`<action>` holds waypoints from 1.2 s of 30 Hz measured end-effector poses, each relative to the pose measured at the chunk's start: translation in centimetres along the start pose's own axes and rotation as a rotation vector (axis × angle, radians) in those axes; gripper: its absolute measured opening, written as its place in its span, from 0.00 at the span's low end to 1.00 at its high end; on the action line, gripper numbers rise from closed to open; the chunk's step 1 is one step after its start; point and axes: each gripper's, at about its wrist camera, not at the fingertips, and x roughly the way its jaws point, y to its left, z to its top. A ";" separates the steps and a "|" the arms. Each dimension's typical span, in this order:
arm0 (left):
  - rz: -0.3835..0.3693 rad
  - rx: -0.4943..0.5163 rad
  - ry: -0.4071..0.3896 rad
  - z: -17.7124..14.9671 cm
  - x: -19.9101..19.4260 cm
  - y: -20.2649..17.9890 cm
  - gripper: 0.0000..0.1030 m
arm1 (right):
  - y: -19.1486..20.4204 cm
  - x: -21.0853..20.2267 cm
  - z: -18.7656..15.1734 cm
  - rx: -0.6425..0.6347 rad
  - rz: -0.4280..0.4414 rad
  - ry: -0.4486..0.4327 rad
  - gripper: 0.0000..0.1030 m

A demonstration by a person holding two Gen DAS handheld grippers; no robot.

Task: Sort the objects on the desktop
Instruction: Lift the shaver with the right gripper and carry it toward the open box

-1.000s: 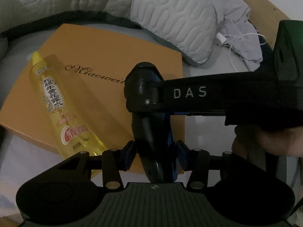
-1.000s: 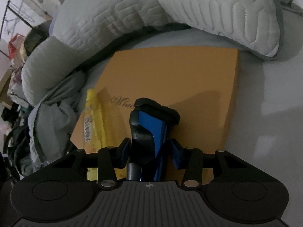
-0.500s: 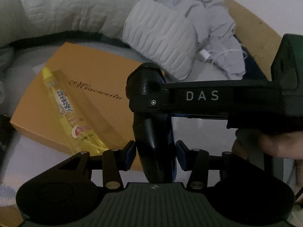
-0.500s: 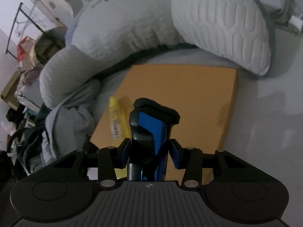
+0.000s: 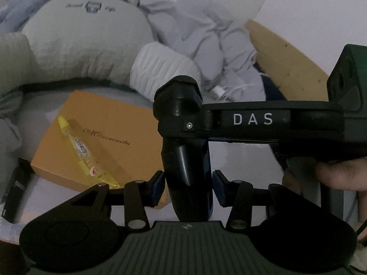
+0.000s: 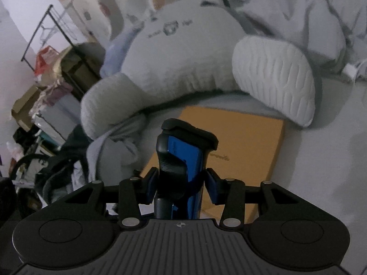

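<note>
Left wrist view: left claw (image 5: 188, 189) closed narrow on a black-and-blue tool (image 5: 187, 160), held above the bed (image 5: 240, 160). Right claw (image 5: 181, 105) enters from the right, a hand (image 5: 337, 174) on it. Orange box (image 5: 103, 123) lies on the bed, yellow bottle (image 5: 84, 153) on top; black item (image 5: 15, 192) just beside the box.

Right wrist view: right claw (image 6: 181, 184) closed narrow on the tool (image 6: 181, 158). Box (image 6: 247, 146) below, pillow (image 6: 275, 78) beyond.

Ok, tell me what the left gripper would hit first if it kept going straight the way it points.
Likely the right gripper, which crosses just ahead of the left gripper. Past it lie the orange box and bedding, though depth is unclear.
</note>
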 end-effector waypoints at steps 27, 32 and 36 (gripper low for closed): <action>0.001 0.092 -0.203 -5.8 -18.1 -4.6 0.35 | 13.7 -16.3 -6.4 -0.168 0.076 -0.148 0.46; -0.024 0.122 -0.217 -7.3 -19.4 -4.7 0.19 | 14.6 -16.5 -8.8 -0.152 0.077 -0.145 0.45; 0.018 0.044 -0.116 -9.6 -14.9 -1.8 0.19 | 13.7 -13.1 -11.8 -0.090 0.087 -0.123 0.45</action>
